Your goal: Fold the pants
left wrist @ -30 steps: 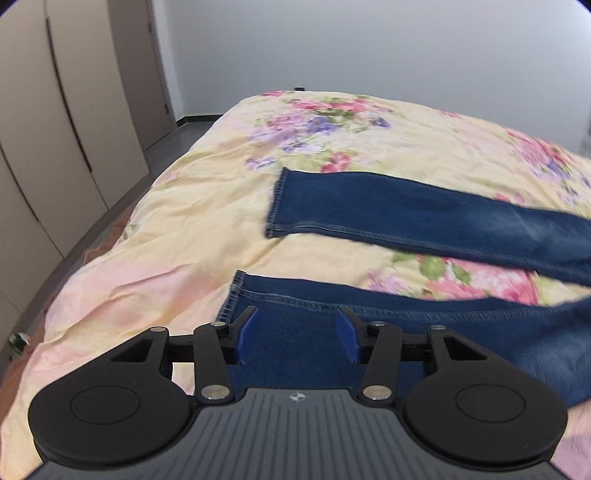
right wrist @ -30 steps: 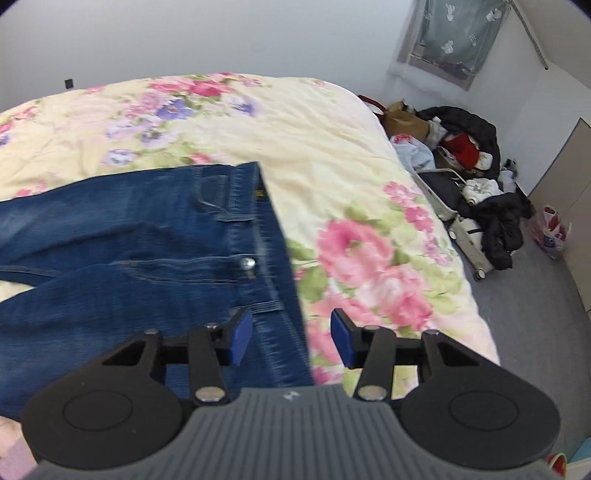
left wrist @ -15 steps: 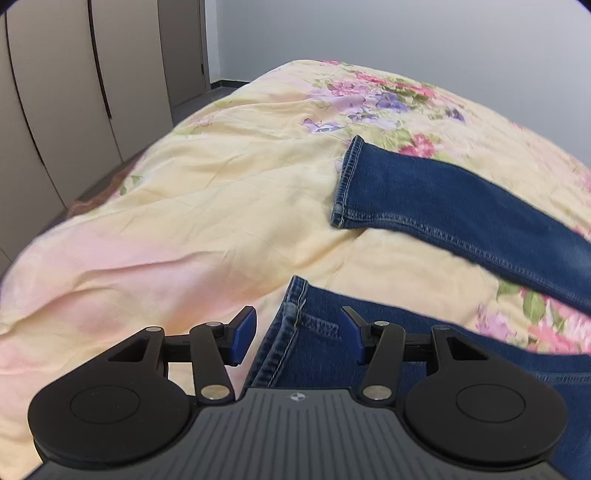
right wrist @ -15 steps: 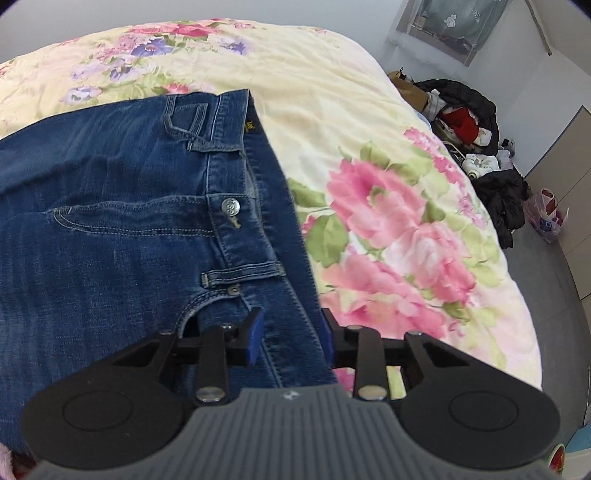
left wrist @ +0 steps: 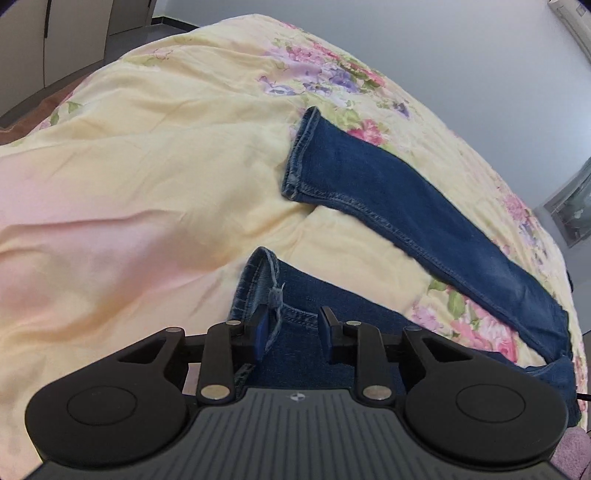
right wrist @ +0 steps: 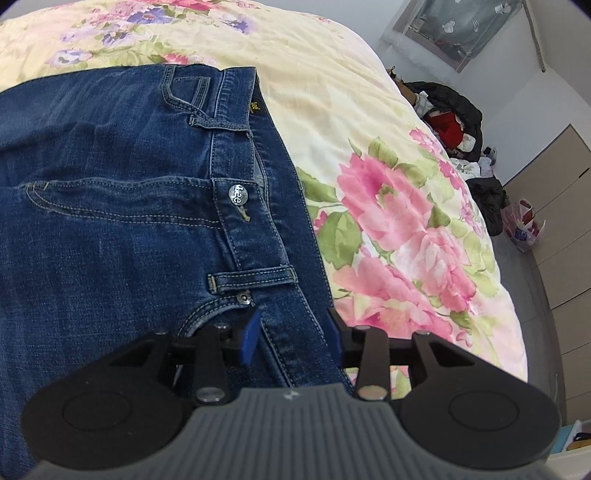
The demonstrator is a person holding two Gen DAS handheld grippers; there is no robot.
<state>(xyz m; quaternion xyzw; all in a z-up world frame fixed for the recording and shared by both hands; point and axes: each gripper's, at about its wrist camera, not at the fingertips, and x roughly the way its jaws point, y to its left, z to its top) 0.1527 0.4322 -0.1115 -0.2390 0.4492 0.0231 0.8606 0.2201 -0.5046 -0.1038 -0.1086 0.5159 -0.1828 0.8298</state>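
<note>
Nearest us, our left gripper (left wrist: 291,328) has come down from above the open leg onto the hem corner of the near leg of the dark blue denim jeans (left wrist: 406,206). Its blue-padded fingers (left wrist: 261,332) are closing, now narrow, with the hem and its frayed seam between them; we cannot tell whether the pads press the cloth yet. Our right gripper (right wrist: 293,330) has dropped closer over the waistband (right wrist: 236,155) at the near corner of the waist, just below the belt loop and rivet. Its fingers are easing apart again, half wide, straddling the band without visibly pinching it.

We judge that both ends of the near side are about to be taken, which would let us lift that leg over onto the far one for the first lengthwise fold. The right side looks less settled than the left.

The jeans lie flat, front up, legs spread apart, the far leg running toward the far edge of the bed. The bed carries a pale yellow quilt printed with pink and purple flowers (right wrist: 388,206), softly wrinkled. Beyond it stand beige wardrobe doors (left wrist: 74,33), a grey wall, a curtained window (right wrist: 465,26) and a heap of dark clothes and bags (right wrist: 454,122) on the floor.
</note>
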